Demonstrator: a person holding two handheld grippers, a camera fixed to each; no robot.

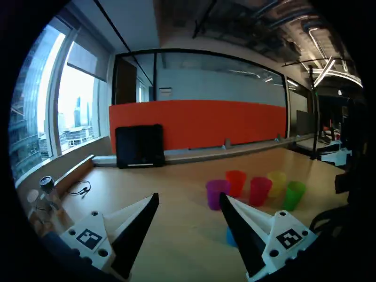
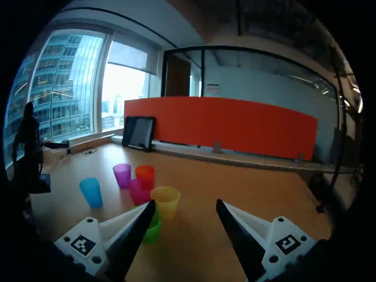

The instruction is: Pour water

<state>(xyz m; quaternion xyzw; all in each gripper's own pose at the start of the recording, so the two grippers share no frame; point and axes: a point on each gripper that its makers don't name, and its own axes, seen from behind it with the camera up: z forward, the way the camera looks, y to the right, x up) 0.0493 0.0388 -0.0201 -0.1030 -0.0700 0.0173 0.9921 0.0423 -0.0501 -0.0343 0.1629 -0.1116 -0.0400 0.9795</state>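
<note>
— What do we see on our left gripper?
— Black tapered jaws on white mounts, each with a square black-and-white marker and small screw holes.
— And our right gripper?
— We see the same build.

Daylight scene, no motion blur. Main source is the tall glass window left of the long orange partition panel. Its sky is blown out to white in the left gripper view, and likewise in the right gripper view. Ceiling strip lights above-right of the panel show as small hot streaks. The pale wooden tabletop below the panel is evenly lit, with soft, faint shadows. The translucent coloured plastic cups glow, colours clean. Heavy fisheye: the panel's top edge bows and the window frames bend. Far from the panel the picture darkens and softens. Ceiling above the panel is dim, low detail.
</note>
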